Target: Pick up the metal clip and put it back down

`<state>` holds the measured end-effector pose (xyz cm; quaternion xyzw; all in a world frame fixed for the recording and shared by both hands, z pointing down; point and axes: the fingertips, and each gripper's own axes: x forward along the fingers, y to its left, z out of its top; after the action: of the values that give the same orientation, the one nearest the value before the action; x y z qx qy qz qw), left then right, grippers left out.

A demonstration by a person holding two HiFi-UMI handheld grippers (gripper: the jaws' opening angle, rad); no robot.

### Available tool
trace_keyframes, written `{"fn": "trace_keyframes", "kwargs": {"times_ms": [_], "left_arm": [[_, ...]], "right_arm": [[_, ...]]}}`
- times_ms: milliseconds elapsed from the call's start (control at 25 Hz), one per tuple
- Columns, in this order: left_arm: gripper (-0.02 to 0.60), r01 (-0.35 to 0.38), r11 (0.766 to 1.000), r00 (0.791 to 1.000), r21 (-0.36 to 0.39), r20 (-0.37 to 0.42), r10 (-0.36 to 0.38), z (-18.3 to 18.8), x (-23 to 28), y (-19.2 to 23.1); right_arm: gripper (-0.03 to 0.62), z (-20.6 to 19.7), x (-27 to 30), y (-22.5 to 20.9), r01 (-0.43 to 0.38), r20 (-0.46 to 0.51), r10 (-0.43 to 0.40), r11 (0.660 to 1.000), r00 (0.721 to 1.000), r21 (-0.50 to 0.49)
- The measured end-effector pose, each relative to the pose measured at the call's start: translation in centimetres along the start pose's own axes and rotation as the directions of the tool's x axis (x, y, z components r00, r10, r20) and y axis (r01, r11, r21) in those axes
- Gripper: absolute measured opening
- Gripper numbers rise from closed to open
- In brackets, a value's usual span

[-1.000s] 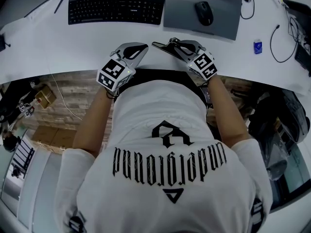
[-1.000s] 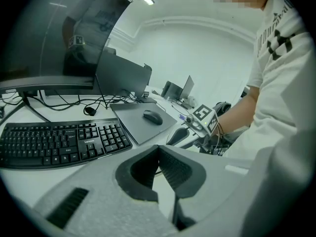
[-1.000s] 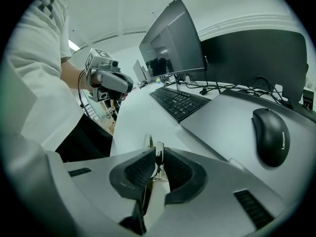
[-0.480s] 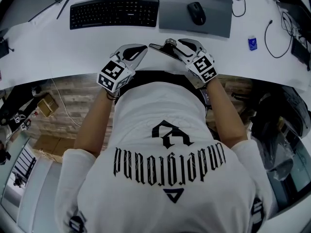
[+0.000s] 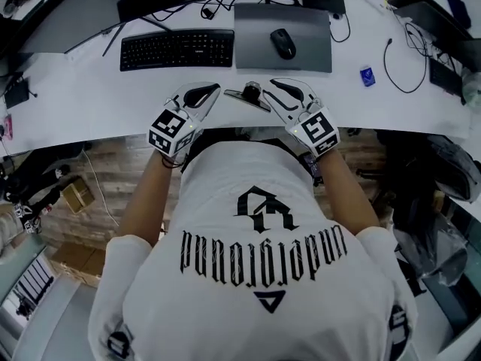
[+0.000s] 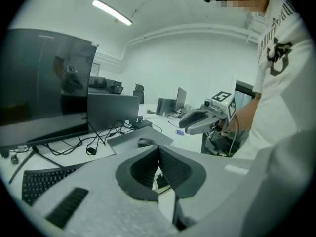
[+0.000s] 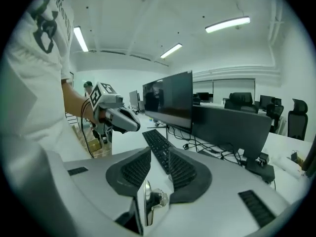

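Observation:
The metal clip [image 5: 249,95] is a dark flat piece with a shiny hinge, at the near edge of the white desk [image 5: 90,104] between my two grippers. My right gripper [image 5: 272,89] reaches it from the right with its jaws apart. In the right gripper view the clip [image 7: 150,201] sits low between the open pads [image 7: 134,169], and no pad presses on it. My left gripper [image 5: 214,90] hovers just left of the clip. Its pads [image 6: 148,164] meet at the tips, with nothing gripped. Each gripper shows in the other's view: right gripper [image 6: 200,121], left gripper [image 7: 123,120].
A black keyboard [image 5: 176,49] lies at the back left. A mouse [image 5: 283,42] sits on a grey mat [image 5: 316,43]. A small blue item [image 5: 366,76] and cables [image 5: 406,59] are at the right. Monitors [image 7: 168,105] stand behind. Wooden floor lies below the desk edge.
The right gripper's jaws have parted around the clip. The head view has pulled back, so both grippers and the clip sit lower in the picture. The left gripper stays shut.

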<state>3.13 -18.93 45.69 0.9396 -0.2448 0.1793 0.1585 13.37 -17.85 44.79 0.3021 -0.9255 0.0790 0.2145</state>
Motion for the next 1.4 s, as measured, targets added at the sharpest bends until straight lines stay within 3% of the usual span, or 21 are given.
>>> {"fn": "trace_keyframes", "kwargs": {"times_ms": [320,680,880,1080,1400], "left_arm": [[0.014,0.009,0.999,0.992,0.051,0.127,-0.015,6.6,-3.4,-3.9],[0.014,0.019,0.998,0.979,0.063,0.200,-0.031,10.1,-6.8,-6.7],[0.014,0.068,0.994,0.972,0.083,0.219,-0.085,9.8,-8.8,-8.0],[0.014,0.079,0.994,0.973,0.076,0.209,-0.094,8.5,-11.9,-7.3],[0.014,0.116,0.989,0.973,0.092,0.188,-0.131,5.4,-17.3,-7.8]], "right_arm": [[0.036,6.9,-4.3,2.5,0.033,0.091,-0.028,0.998,0.995,-0.061],[0.015,8.9,-5.0,4.3,0.055,0.129,-0.045,0.995,0.991,-0.081],[0.015,9.5,-5.5,5.9,0.085,0.140,-0.075,0.994,0.987,-0.062],[0.015,10.3,-4.3,7.9,0.126,0.131,-0.118,0.990,0.984,-0.058],[0.014,11.7,-3.1,13.4,0.230,0.166,-0.226,0.973,0.960,-0.007]]}}
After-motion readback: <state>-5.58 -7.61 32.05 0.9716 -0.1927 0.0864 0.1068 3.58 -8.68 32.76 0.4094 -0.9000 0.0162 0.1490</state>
